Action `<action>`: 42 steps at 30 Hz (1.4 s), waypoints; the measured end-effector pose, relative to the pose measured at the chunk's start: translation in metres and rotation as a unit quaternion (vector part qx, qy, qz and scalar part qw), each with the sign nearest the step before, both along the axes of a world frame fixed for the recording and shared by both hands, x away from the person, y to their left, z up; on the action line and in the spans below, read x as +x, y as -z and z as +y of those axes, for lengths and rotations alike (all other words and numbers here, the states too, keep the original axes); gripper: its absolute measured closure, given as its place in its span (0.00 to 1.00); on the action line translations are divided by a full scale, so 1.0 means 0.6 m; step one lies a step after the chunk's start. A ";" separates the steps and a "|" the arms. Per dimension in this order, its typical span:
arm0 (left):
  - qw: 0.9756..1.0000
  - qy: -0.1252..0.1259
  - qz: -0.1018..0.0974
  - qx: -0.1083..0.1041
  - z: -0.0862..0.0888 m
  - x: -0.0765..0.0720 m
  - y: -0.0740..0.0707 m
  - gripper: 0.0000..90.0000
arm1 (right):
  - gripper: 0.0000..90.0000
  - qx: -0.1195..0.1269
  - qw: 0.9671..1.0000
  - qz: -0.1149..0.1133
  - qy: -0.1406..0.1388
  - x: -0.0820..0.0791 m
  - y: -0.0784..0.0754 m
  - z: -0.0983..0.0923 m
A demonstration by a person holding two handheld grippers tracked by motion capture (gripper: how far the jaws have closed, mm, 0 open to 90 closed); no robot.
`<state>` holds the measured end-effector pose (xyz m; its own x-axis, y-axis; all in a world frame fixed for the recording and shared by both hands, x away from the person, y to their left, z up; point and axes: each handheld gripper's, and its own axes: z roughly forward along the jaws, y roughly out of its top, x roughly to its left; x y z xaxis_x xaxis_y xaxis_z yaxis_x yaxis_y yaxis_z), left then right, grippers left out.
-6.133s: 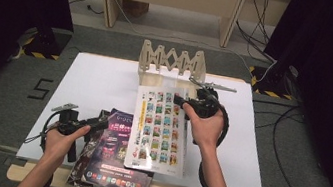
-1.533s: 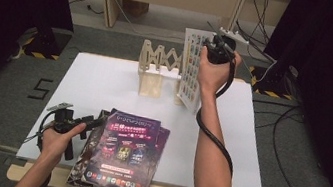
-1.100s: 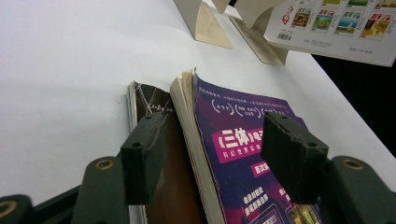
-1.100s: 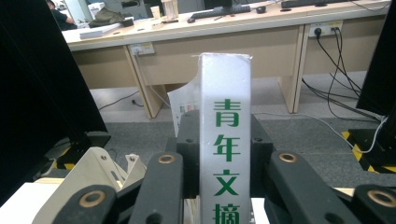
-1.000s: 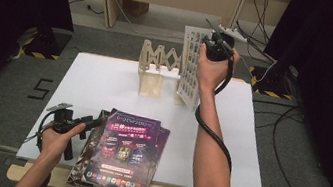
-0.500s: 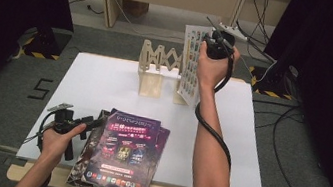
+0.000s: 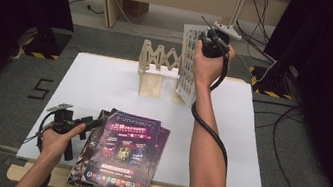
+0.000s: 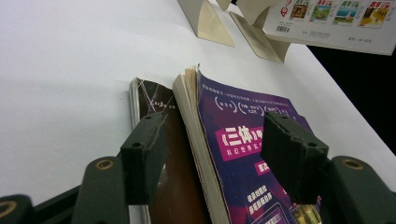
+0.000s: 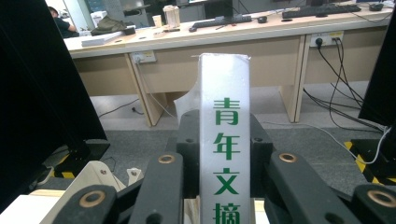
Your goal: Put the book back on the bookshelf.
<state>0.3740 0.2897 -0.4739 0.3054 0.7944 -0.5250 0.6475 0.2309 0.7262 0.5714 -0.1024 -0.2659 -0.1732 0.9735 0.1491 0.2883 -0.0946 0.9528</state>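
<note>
The right gripper (image 7: 211, 44) is clamping the thin white-spined magazine (image 7: 188, 61) upright over the wooden zigzag rack (image 7: 159, 66), gripping its stiff spine because floppy pages would sag, while the left gripper (image 8: 215, 144) is hovering open over the purple-covered magazine stack (image 7: 120, 154).

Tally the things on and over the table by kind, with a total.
Magazines held upright: 1, the white one in the right gripper
Magazines lying in the stack: at least 2, purple on a dark one
Wooden racks: 1
Grippers: 2, with the left gripper
Total: 6
</note>
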 end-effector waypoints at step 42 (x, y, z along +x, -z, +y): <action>1.000 0.006 -0.002 0.004 -0.002 -0.002 0.005 0.44 | 0.81 -0.045 0.998 -0.041 -0.007 -0.038 0.063 0.016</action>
<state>0.3731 0.2886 -0.4771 0.3163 0.7954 -0.5171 0.6473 0.2175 0.7305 0.5485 -0.0926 -0.3035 -0.1946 0.9798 0.0460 0.2102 -0.0041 0.9776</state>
